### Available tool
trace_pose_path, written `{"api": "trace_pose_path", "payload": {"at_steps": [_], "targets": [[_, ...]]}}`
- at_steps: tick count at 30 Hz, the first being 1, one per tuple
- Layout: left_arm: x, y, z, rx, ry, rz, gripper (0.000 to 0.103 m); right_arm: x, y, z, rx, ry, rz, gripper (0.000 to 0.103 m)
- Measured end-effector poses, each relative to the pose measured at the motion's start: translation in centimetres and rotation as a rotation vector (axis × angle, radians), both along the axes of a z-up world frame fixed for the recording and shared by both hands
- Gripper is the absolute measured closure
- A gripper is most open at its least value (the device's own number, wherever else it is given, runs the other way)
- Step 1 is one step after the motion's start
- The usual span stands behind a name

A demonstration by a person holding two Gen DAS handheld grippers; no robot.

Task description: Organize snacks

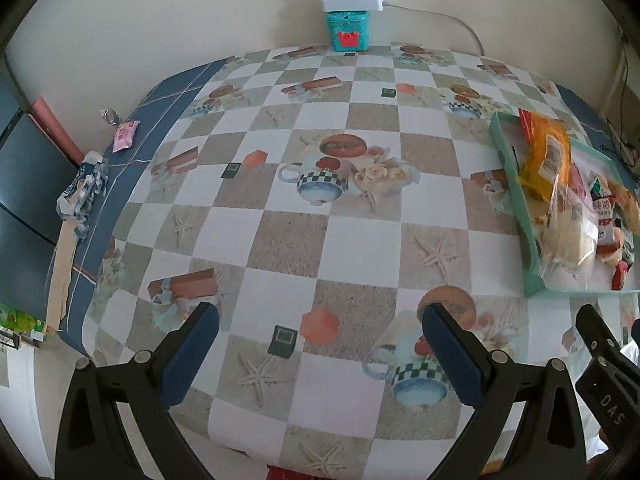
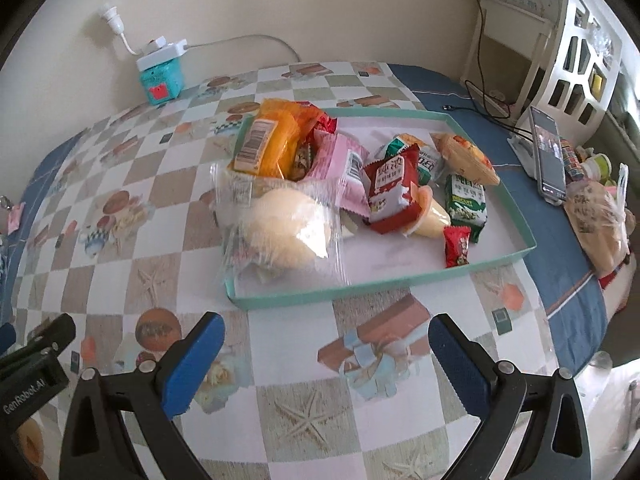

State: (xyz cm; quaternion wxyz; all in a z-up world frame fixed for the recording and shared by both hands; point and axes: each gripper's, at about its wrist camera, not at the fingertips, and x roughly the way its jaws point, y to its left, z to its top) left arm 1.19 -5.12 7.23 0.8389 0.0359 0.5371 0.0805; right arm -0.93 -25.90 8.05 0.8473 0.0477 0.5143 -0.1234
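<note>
Right wrist view has the right claw [image 2: 326, 354] spread wide and empty over the counter [image 2: 304, 400], just short of the teal tray [image 2: 400, 276] where the snacks are piled: bread bag [image 2: 280, 232], orange pack [image 2: 272, 140], red packet [image 2: 390, 188], green biscuit pack [image 2: 466, 200]. Left claw [image 1: 320, 344] is also released, holding nothing, with 1 pink packet [image 1: 126, 135] well off at the counter's far-left edge. Probably best to reach for that stray squarely, pinch its middle, and avoid crushing.
</note>
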Motion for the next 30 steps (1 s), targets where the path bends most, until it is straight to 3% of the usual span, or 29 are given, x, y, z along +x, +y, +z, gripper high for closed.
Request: {"api": "trace_pose_path", "payload": {"at_steps": [30], "targets": [[-0.53,0.92,-0.24,-0.019,0.009,-0.028,0.002,-0.49,0.29,-0.38,-0.017,0.026,-0.004,0.0]]}}
